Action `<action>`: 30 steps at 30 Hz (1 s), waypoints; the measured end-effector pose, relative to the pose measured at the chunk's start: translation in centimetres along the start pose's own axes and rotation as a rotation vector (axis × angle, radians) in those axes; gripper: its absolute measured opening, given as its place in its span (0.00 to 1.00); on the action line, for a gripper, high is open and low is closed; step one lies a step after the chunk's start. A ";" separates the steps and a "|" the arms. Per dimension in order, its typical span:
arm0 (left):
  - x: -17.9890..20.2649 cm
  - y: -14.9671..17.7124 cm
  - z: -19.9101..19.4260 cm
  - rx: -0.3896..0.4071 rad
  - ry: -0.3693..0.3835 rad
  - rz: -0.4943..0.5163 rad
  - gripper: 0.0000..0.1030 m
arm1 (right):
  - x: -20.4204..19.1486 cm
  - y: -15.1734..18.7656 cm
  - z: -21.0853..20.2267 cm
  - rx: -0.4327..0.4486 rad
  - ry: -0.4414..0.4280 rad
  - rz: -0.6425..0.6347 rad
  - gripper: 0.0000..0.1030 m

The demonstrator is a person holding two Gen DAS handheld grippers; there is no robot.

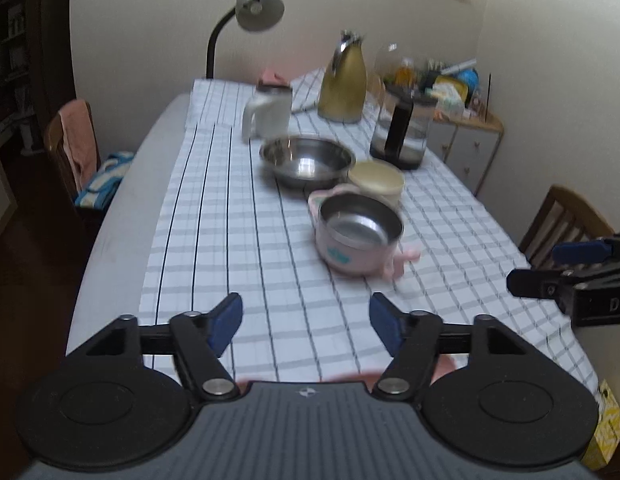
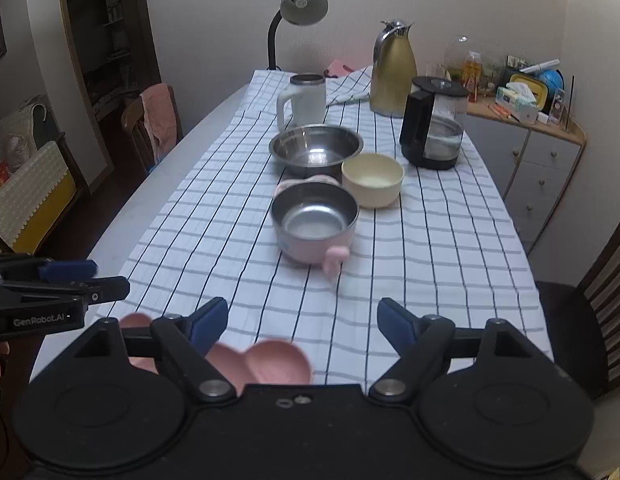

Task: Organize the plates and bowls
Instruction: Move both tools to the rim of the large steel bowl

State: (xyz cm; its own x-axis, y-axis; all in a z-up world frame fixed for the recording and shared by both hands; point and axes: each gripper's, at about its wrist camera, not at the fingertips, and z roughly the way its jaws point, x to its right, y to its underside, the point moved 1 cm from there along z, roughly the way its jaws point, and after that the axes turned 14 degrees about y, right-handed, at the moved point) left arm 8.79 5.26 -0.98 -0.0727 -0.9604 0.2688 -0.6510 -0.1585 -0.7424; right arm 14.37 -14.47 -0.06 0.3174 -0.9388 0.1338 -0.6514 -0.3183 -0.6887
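A pink bowl (image 1: 357,232) (image 2: 313,220) with a steel liner and side handles stands mid-table on the checked cloth. Behind it are a cream bowl (image 1: 375,180) (image 2: 372,179) and a large steel bowl (image 1: 308,162) (image 2: 315,150). Partly hidden under the right gripper's body, a pink divided plate (image 2: 270,362) lies at the near edge. My left gripper (image 1: 306,304) (image 2: 110,275) hangs open above the cloth, nothing between its pads. My right gripper (image 2: 302,308) (image 1: 545,266) is open too, above the plate and short of the pink bowl.
A white mug (image 2: 302,98), a gold thermos jug (image 2: 391,76), a glass kettle (image 2: 433,124) and a desk lamp (image 2: 302,4) stand at the far end. Chairs sit at the left (image 2: 150,120) and right (image 2: 605,280). A cluttered cabinet (image 2: 537,152) stands far right.
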 end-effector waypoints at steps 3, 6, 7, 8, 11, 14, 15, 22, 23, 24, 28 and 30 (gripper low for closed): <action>0.6 -2.3 1.6 0.013 -0.022 -0.002 0.70 | 1.0 -1.9 1.1 0.016 0.006 -0.013 0.82; 1.1 -4.7 3.7 0.028 -0.043 -0.011 0.73 | 2.2 -3.9 2.6 0.030 0.011 -0.023 0.89; 1.3 -5.5 4.5 0.033 -0.052 -0.014 0.74 | 2.7 -4.7 3.3 0.037 0.014 -0.026 0.92; 1.4 -6.4 5.3 0.038 -0.060 -0.019 0.75 | 3.1 -5.6 4.0 0.046 0.023 -0.032 0.96; 1.6 -9.1 8.1 0.044 -0.085 -0.043 0.75 | 4.1 -8.1 6.2 0.085 0.051 -0.062 1.00; 1.4 -11.8 11.0 0.045 -0.122 -0.074 0.75 | 5.0 -10.9 8.9 0.109 0.068 -0.089 1.00; 1.3 -12.6 11.9 0.051 -0.137 -0.078 0.75 | 5.2 -11.8 9.8 0.113 0.069 -0.093 1.00; 0.2 -17.2 18.1 0.043 -0.254 -0.077 0.75 | 6.4 -17.5 16.4 0.111 0.067 -0.088 1.00; 0.0 -17.7 18.9 0.040 -0.272 -0.076 0.75 | 6.3 -18.1 17.3 0.109 0.072 -0.093 1.00; -0.2 -18.0 19.7 0.034 -0.287 -0.074 0.75 | 6.2 -18.7 18.2 0.107 0.074 -0.097 1.00; -2.0 -19.2 22.8 0.000 -0.336 -0.098 0.75 | 5.9 -20.8 21.9 0.078 0.061 -0.106 1.00; -2.8 -19.5 24.3 -0.017 -0.353 -0.101 0.75 | 5.6 -21.6 23.6 0.072 0.075 -0.103 1.00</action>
State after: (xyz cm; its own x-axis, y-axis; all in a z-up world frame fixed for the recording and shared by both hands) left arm 40.02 5.47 -2.15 0.2560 -0.9604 0.1101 -0.6545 -0.2560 -0.7114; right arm 46.45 -9.72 -1.27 0.3259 -0.9099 0.2568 -0.5663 -0.4054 -0.7176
